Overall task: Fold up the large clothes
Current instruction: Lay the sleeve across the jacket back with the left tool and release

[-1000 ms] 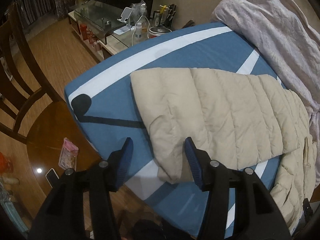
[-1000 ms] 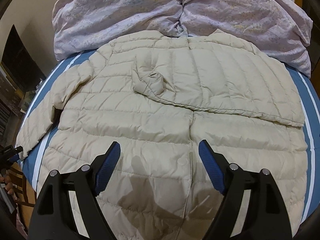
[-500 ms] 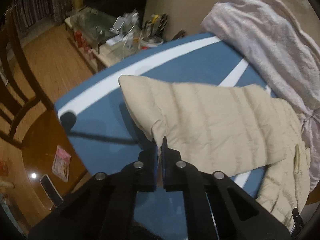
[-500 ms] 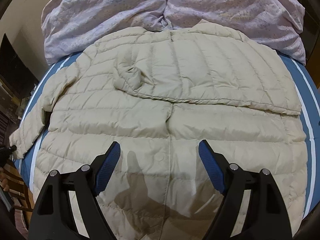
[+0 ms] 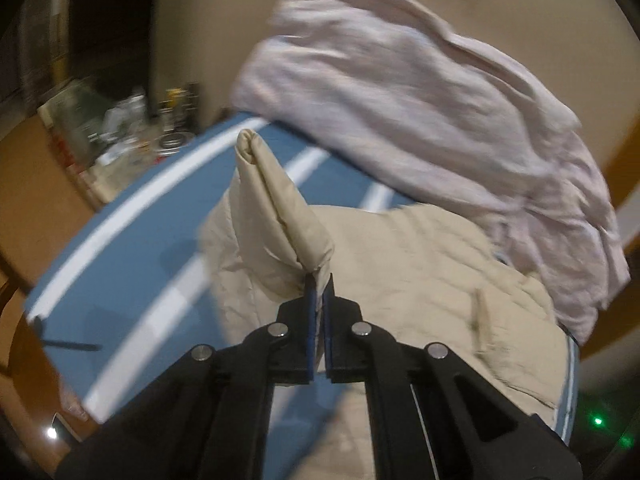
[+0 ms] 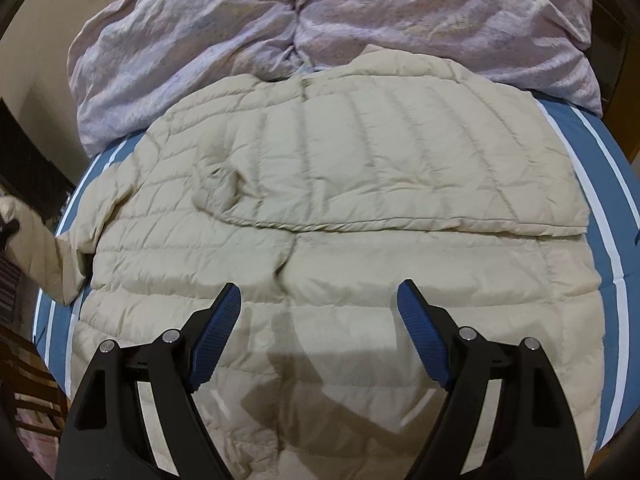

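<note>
- Blue bed cover [image 6: 600, 168] with white stripes carries the jacket [image 6: 360, 184], a beige quilted puffer spread flat below a lilac duvet [image 6: 320, 12].
- Left gripper [image 5: 319, 280]: jaws pressed together, pinching the cuff end of the left sleeve [image 5: 276, 204], which stands lifted off the cover in a peaked fold.
- Right sleeve [image 6: 400, 192] lies folded across the chest.
- Step in hand, as judged: carry the left sleeve across the body; keep the pinch firm, lift clear of the quilting, lay it level without bunching.
- Right gripper [image 6: 320, 300]: jaws spread, holding nothing, above the lower jacket body.
- Fabric looks puffy and slippery; folds may spring back.
</note>
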